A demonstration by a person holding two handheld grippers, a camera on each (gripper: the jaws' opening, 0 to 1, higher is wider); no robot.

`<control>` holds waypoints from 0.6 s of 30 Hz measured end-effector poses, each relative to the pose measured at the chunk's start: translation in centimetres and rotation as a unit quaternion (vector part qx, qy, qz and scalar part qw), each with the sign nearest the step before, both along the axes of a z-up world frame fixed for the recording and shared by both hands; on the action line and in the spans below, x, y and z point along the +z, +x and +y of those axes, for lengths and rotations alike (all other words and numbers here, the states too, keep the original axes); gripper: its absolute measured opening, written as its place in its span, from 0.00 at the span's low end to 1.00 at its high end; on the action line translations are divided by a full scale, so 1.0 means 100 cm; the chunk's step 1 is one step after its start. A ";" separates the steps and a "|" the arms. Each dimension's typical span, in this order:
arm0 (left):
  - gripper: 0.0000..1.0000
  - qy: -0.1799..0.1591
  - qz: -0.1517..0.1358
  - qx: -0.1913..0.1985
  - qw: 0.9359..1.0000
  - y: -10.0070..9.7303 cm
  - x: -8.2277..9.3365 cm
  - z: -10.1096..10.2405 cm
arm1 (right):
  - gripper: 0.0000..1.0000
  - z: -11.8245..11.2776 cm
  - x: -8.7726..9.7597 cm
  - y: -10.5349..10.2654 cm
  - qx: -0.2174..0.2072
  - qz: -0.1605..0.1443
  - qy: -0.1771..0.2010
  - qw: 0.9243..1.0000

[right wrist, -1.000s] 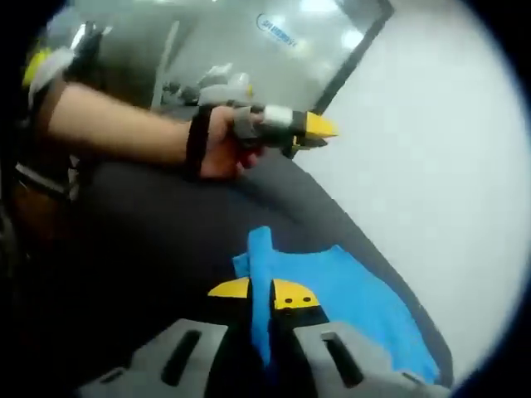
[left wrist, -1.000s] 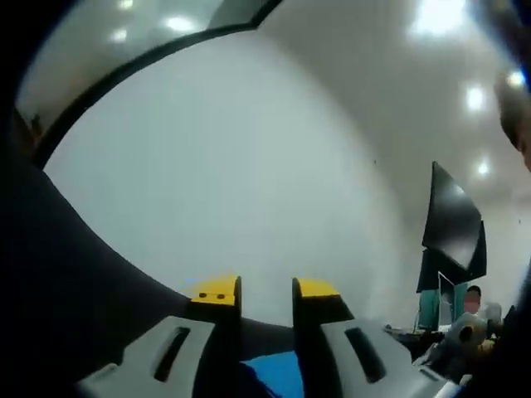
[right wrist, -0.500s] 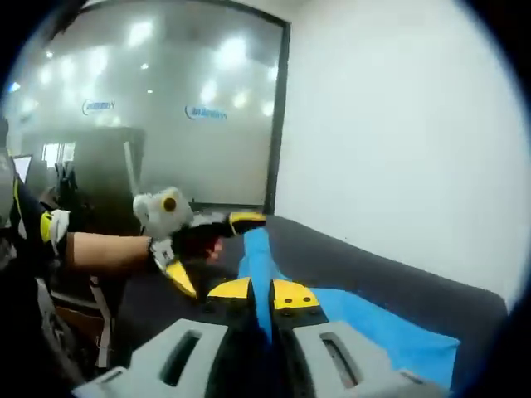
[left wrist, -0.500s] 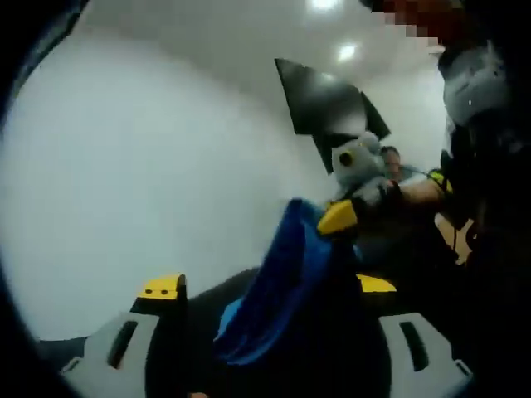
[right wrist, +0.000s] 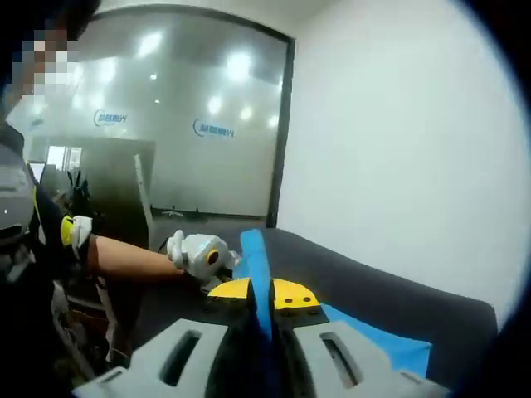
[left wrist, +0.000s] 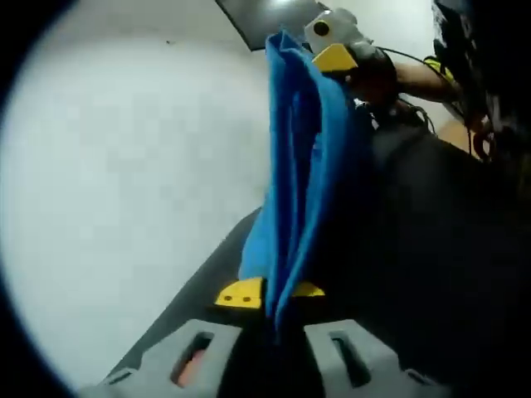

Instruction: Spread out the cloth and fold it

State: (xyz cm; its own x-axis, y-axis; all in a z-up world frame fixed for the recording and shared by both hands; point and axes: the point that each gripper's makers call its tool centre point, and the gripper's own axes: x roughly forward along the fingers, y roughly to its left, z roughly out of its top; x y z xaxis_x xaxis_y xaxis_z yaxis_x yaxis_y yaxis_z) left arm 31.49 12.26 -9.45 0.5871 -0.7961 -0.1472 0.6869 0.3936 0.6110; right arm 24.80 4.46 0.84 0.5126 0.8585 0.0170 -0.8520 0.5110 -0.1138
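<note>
we see blue cloth (left wrist: 299,157) pinched in left gripper (left wrist: 270,293), jaws closed on its edge. cloth runs taut from 6 o'clock up to 12 o'clock, where right gripper (left wrist: 336,56) grips its far end. in right gripper view, right gripper (right wrist: 262,293) closed on cloth (right wrist: 256,261) too; left gripper (right wrist: 199,253) at 9 o'clock beyond it. rest of cloth trails toward 4 o'clock onto dark table (right wrist: 365,282). white wall (right wrist: 398,141) behind.

Each gripper (right wrist: 262,296) has yellow-tipped black jaws on grey slotted mounts; the person wears a yellow-and-white wristband (right wrist: 73,234).
</note>
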 end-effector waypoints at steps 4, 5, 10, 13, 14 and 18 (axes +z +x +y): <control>0.01 0.018 0.008 -0.013 1.000 -0.013 0.039 0.006 | 0.05 -0.020 0.029 0.008 -0.001 -0.002 0.025 1.000; 0.01 0.037 -0.018 -0.015 0.999 -0.018 0.051 0.005 | 0.05 -0.024 0.036 0.008 0.002 -0.005 0.030 1.000; 0.01 0.043 -0.030 -0.011 0.999 -0.039 0.116 -0.001 | 0.05 -0.045 0.077 0.002 0.009 -0.021 0.063 0.998; 0.01 0.062 -0.020 -0.013 0.998 -0.051 0.156 -0.004 | 0.05 -0.053 0.112 -0.007 0.013 -0.055 0.068 0.996; 0.01 0.066 -0.017 -0.017 0.998 -0.055 0.166 -0.005 | 0.05 -0.056 0.126 -0.009 0.013 -0.066 0.071 0.995; 0.01 0.098 0.017 -0.060 0.993 -0.093 0.219 -0.015 | 0.05 -0.067 0.171 -0.021 0.027 -0.094 0.092 0.991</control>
